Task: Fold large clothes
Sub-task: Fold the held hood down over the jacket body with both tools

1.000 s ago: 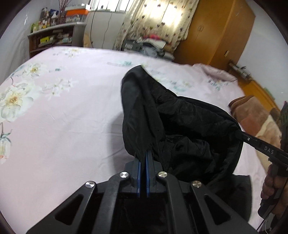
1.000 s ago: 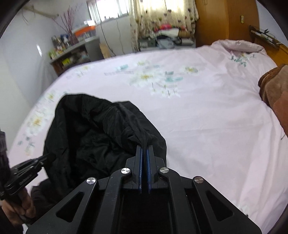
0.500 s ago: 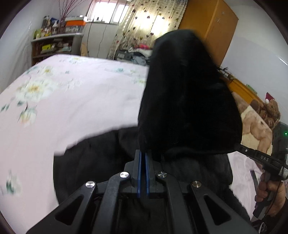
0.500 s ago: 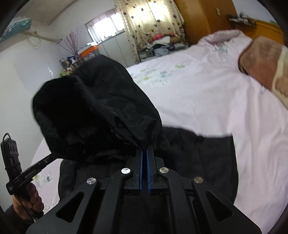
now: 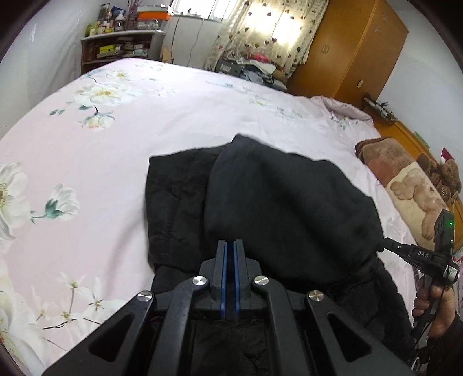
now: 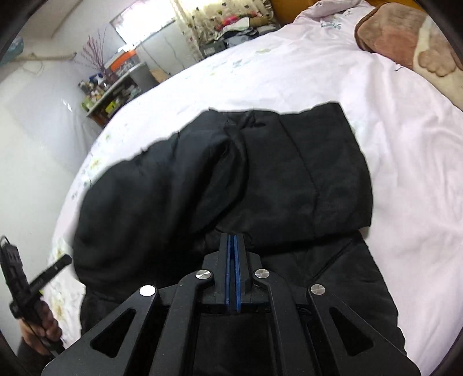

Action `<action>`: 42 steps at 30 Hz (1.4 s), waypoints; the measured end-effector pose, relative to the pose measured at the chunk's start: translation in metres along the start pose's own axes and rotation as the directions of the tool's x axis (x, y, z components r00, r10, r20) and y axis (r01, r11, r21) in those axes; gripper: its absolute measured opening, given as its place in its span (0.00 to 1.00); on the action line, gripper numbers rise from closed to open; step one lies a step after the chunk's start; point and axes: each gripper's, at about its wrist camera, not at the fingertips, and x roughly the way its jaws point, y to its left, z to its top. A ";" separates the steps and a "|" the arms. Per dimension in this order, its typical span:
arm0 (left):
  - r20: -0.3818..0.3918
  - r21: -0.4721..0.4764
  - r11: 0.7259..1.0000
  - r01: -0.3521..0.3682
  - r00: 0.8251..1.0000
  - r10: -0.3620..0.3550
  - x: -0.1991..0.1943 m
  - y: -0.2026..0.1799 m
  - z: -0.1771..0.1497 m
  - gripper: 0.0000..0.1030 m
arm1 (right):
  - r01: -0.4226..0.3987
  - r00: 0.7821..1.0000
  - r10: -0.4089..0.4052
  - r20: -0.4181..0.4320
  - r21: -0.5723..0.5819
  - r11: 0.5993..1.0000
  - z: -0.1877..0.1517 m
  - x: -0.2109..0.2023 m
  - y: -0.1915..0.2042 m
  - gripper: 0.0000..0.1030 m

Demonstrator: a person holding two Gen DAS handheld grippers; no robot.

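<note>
A large black padded jacket (image 5: 283, 202) lies on the pink flowered bedsheet (image 5: 115, 138), its upper part folded over the lower part. My left gripper (image 5: 230, 243) is shut on the near edge of the folded black fabric. My right gripper (image 6: 232, 237) is shut on the same edge further right, above the jacket (image 6: 220, 179). The right gripper also shows at the right edge of the left wrist view (image 5: 387, 245), and the left gripper at the lower left of the right wrist view (image 6: 65, 260). The jacket's lower part runs under both grippers.
A brown bear-print blanket (image 5: 405, 179) lies at the bed's right side. A wooden wardrobe (image 5: 353, 49), a curtained window (image 5: 260, 26) and a cluttered shelf (image 5: 115, 49) stand beyond the bed. Bare sheet (image 6: 405, 138) lies around the jacket.
Both grippers swung the held jacket edge up and over, then brought it down toward me. The jacket now lies folded flat on the bed instead of hanging bunched between the grippers.
</note>
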 end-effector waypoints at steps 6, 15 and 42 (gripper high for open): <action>0.065 0.031 0.999 0.021 0.998 -0.023 -0.005 -0.015 0.009 0.14 | -0.111 0.993 0.112 0.043 -0.009 0.994 0.020 -0.006 0.030 0.48; -0.063 0.079 0.997 0.013 0.998 -0.008 0.064 -0.037 -0.014 0.24 | -0.060 0.995 0.059 -0.077 -0.002 0.998 0.003 0.065 0.043 0.05; -0.119 0.053 0.995 0.087 0.990 -0.080 0.102 -0.053 -0.048 0.31 | 0.145 0.987 -0.152 -0.041 -0.146 0.979 0.040 0.092 0.036 0.08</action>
